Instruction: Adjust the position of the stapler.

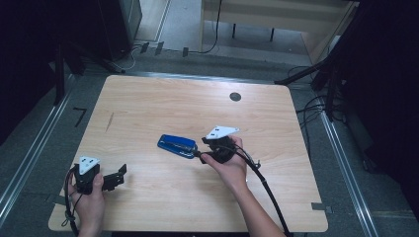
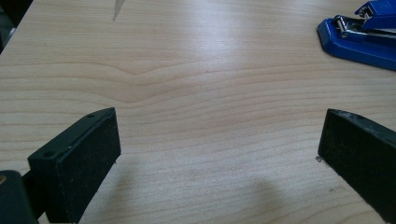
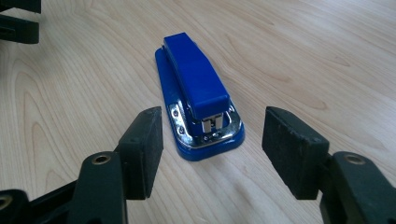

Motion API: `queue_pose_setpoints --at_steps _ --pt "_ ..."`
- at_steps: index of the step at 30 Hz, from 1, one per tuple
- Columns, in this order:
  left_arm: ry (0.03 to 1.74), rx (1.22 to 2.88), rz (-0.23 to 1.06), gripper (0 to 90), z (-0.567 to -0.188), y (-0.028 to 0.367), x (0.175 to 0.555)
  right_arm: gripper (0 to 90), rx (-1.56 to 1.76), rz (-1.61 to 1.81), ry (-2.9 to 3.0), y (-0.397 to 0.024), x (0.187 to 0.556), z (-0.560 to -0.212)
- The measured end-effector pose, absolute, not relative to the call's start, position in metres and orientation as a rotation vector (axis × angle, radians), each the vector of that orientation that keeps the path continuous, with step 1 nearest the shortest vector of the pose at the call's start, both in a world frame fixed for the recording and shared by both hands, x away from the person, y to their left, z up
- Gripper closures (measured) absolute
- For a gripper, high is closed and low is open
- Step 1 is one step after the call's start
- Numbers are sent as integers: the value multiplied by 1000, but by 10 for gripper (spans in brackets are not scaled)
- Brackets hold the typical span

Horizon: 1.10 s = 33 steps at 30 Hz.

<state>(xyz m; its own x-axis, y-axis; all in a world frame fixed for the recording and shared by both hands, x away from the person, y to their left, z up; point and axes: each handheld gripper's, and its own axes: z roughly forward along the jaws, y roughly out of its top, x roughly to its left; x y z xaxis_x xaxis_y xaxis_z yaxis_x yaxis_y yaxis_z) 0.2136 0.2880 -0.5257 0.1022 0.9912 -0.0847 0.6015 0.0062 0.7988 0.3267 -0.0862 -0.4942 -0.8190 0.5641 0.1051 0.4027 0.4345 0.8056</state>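
Reaching across a pale wooden table (image 1: pixel 148 106), the right gripper (image 3: pixel 212 149) holds its two black jaws spread apart, with nothing pinched between them. Just beyond the tips, and centred on the gap, lies a blue stapler (image 3: pixel 196 88). Its chrome-trimmed stapling end points back toward the jaws, and its long body runs away from them, flat on the wood. Neither pad touches it; bare tabletop shows between each jaw and the stapler's base.

From the high view, the right gripper (image 1: pixel 213 146) sits in the person's right hand (image 1: pixel 228 165), close beside the stapler (image 1: pixel 178 145) near the middle of the table, with its cable (image 1: pixel 267 190) trailing back toward the table's near edge.

The left gripper (image 2: pixel 219 140) has its jaws spread wide over empty wood, gripping nothing. Far ahead of those jaws and off toward the right-hand one, the stapler (image 2: pixel 359 39) shows at the edge of that camera's picture, well apart from both pads. Seen from above, the left gripper (image 1: pixel 106 178) rests low at the table's near left corner, held in the left hand (image 1: pixel 89 200).
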Motion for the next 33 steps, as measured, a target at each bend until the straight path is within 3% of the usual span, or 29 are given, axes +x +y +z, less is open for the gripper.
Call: queue_pose_setpoints --at_steps 16,33 --pt "1582 1680 698 0 -526 288 214 408 855 1302 2539 -65 342 -507" --pt "1577 1681 694 0 -526 288 214 537 789 1314 2586 -45 359 -517"
